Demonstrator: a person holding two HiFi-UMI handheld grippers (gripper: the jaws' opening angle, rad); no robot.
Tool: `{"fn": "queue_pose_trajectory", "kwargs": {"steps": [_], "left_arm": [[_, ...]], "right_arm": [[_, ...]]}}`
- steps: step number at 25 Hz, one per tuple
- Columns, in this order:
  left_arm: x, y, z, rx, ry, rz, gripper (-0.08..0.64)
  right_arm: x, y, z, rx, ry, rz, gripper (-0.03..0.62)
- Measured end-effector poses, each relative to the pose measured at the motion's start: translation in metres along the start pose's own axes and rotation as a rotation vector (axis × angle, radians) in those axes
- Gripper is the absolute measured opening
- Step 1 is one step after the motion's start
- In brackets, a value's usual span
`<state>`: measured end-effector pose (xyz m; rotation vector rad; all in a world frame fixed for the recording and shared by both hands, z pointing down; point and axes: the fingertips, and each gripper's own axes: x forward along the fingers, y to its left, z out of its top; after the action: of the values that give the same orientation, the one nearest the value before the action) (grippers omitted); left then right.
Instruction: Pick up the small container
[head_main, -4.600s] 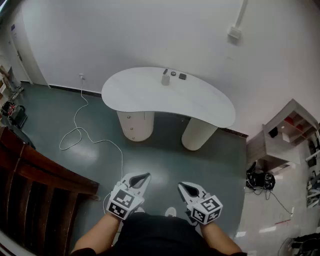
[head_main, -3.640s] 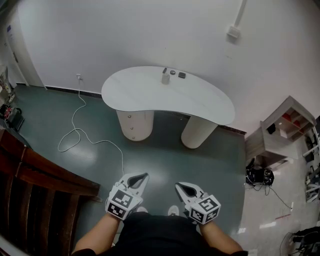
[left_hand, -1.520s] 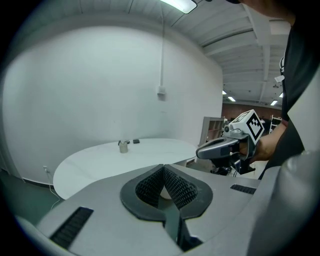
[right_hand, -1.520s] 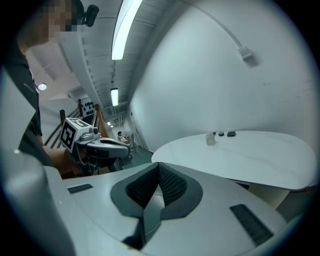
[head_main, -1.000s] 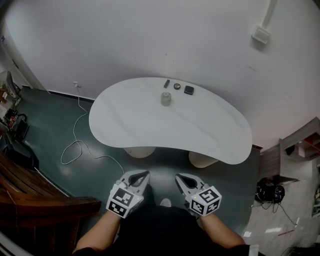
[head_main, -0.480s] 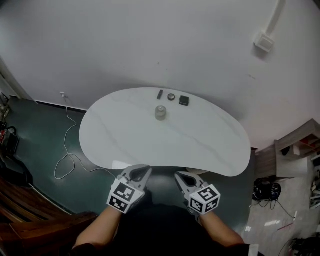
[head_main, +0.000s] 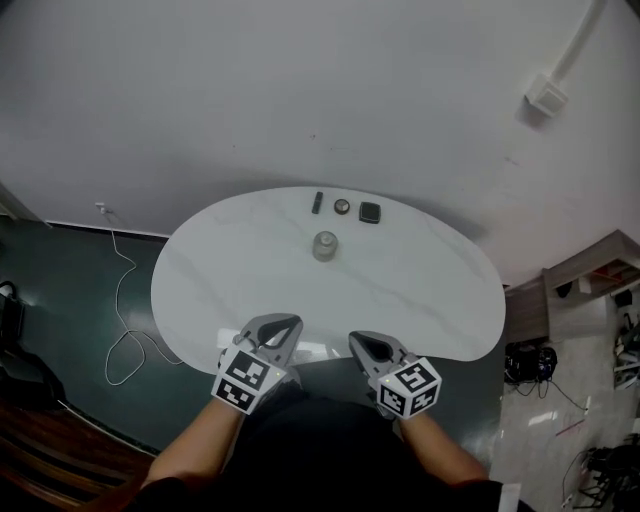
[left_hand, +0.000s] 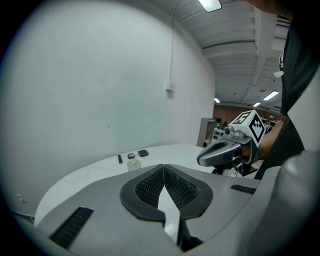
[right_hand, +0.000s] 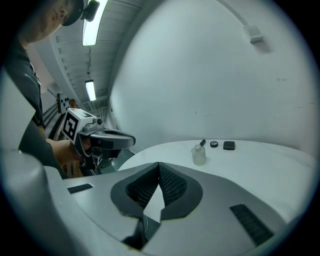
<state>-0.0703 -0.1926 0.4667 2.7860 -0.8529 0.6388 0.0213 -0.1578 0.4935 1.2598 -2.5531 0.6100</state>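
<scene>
Your left gripper (head_main: 283, 325) and right gripper (head_main: 358, 342) sit empty with jaws pressed together at lower centre, small container (head_main: 325, 245) upright on the table (head_main: 220, 270) well above, about equally far from both.

One white surface (head_main: 420, 300) fills the middle of the frame. On it are one small container (head_main: 325, 245) and, in a row above it, three small dark items: one stick (head_main: 317, 202), one round piece (head_main: 342, 206), one square piece (head_main: 370, 212). Two grippers show at the bottom, the left gripper (head_main: 288, 324) and the right gripper (head_main: 356, 341). One white cable (head_main: 118, 290) lies at the left.
</scene>
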Motion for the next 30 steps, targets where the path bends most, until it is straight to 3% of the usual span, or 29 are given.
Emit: {"fn": "queue_pose_trajectory", "kwargs": {"steps": [8,14,26,30], "left_arm": [[0.015,0.047,0.0,0.027,-0.008,-0.071,0.017],[0.025,0.058,-0.001,0.015,-0.007,-0.09,0.017],[0.047,0.066,0.003,-0.022,0.006,0.019,0.018],[0.055,0.072,-0.003,-0.023,0.026,0.088,0.018]], "right_arm": [[0.039,-0.009,0.018,-0.059,0.022,-0.063,-0.005],[0.046,-0.02,0.022,-0.02,0.03,-0.076,-0.005],[0.051,-0.053,0.031,-0.013,0.047,-0.001,-0.005],[0.05,-0.061,0.034,-0.015,0.041,0.023,-0.005]]}}
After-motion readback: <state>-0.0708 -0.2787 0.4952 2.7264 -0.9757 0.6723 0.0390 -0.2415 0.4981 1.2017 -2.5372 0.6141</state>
